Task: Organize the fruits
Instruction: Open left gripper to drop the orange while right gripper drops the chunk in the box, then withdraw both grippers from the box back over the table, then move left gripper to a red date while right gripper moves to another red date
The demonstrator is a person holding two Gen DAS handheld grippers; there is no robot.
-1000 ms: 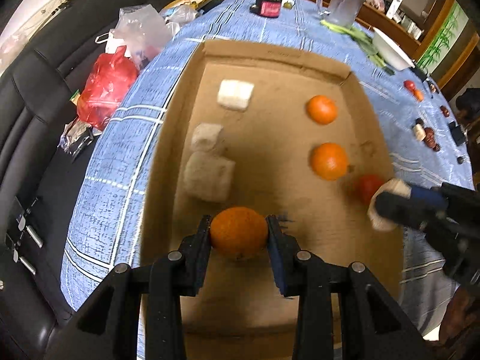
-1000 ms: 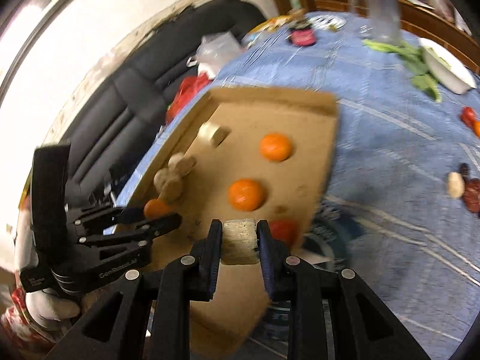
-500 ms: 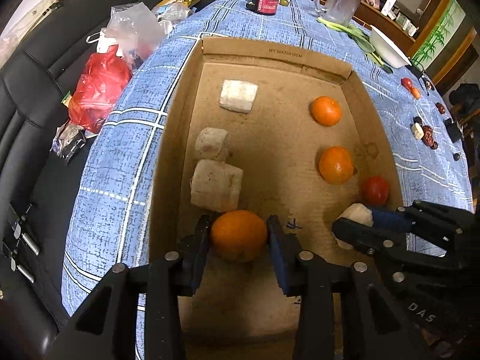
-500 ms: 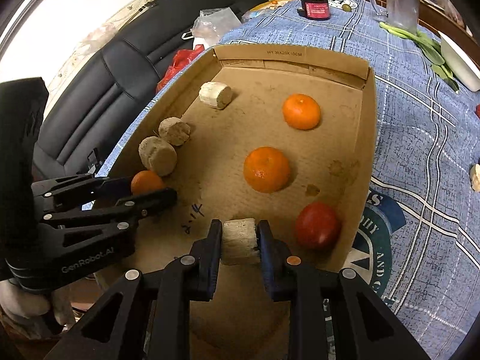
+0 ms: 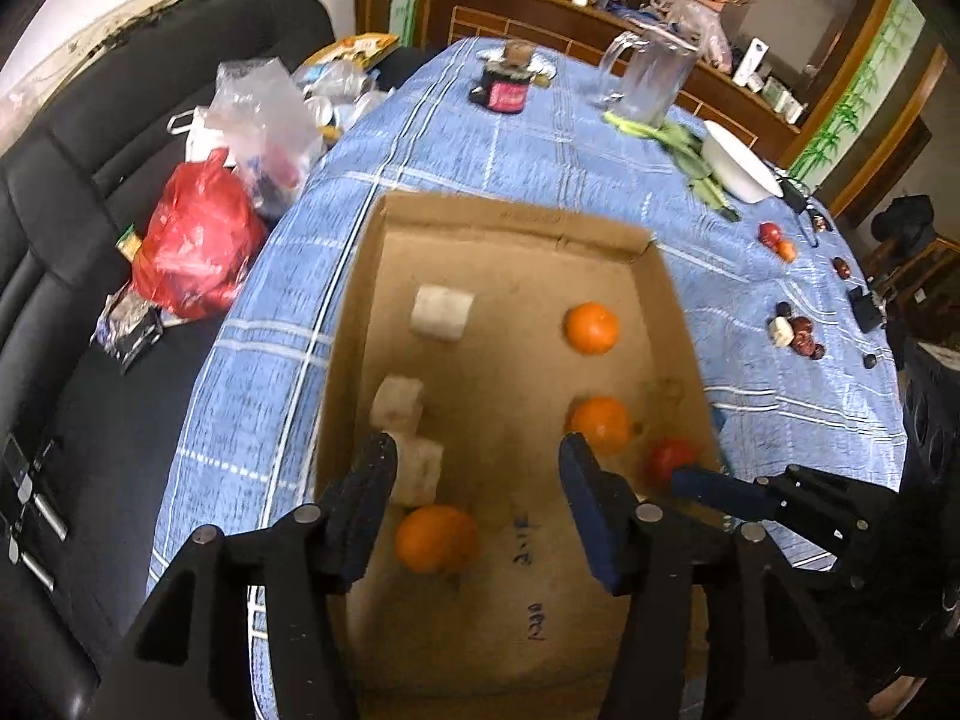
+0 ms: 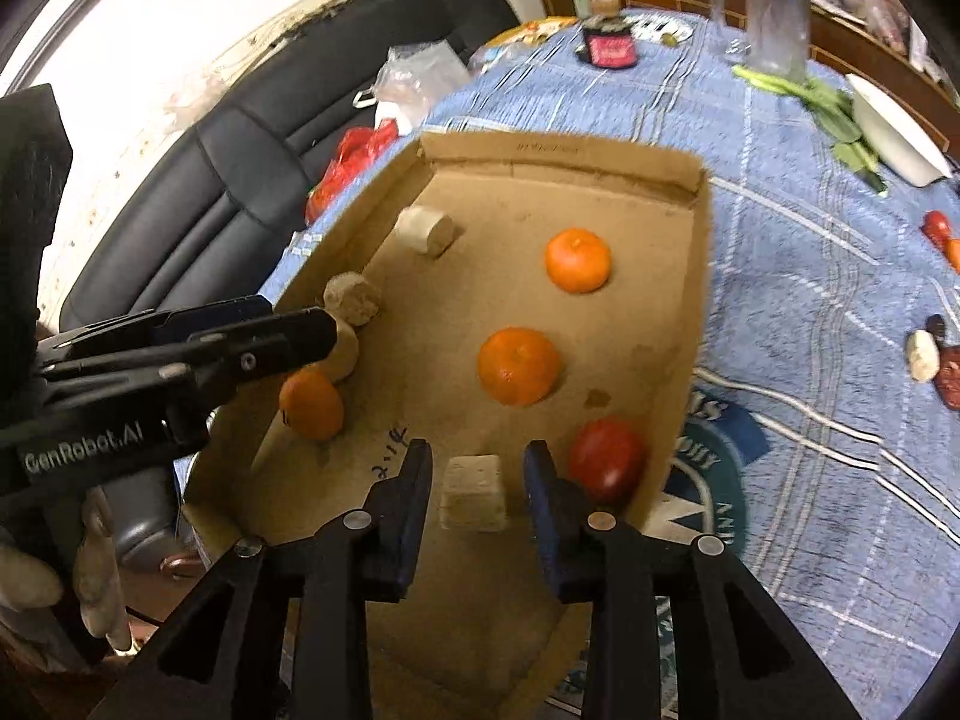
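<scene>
A shallow cardboard box [image 5: 510, 219] [image 6: 558, 150] lies on the blue checked table. My left gripper [image 5: 477, 480] is open above an orange [image 5: 435, 537] that lies on the box floor near the left wall; it also shows in the right wrist view [image 6: 312, 405]. My right gripper [image 6: 477, 474] is open around a pale cut block [image 6: 471, 492] that rests on the box floor. Two more oranges [image 6: 578, 260] [image 6: 517, 366] and a red tomato [image 6: 606, 459] lie along the right side. Three pale chunks [image 5: 441, 312] [image 5: 398, 402] [image 5: 417, 471] lie along the left side.
A glass jug [image 5: 654, 78], a dark jar [image 5: 507, 90], greens [image 5: 690, 159] and a white bowl [image 5: 741, 168] stand at the far end of the table. Small fruits [image 5: 795, 333] lie to the right. Plastic bags [image 5: 198, 249] sit on the black sofa [image 5: 90, 180] at left.
Both grippers have opened. The orange has dropped from my left gripper onto the box floor, and the pale block has been let go by my right gripper. Both grippers have lifted slightly.
</scene>
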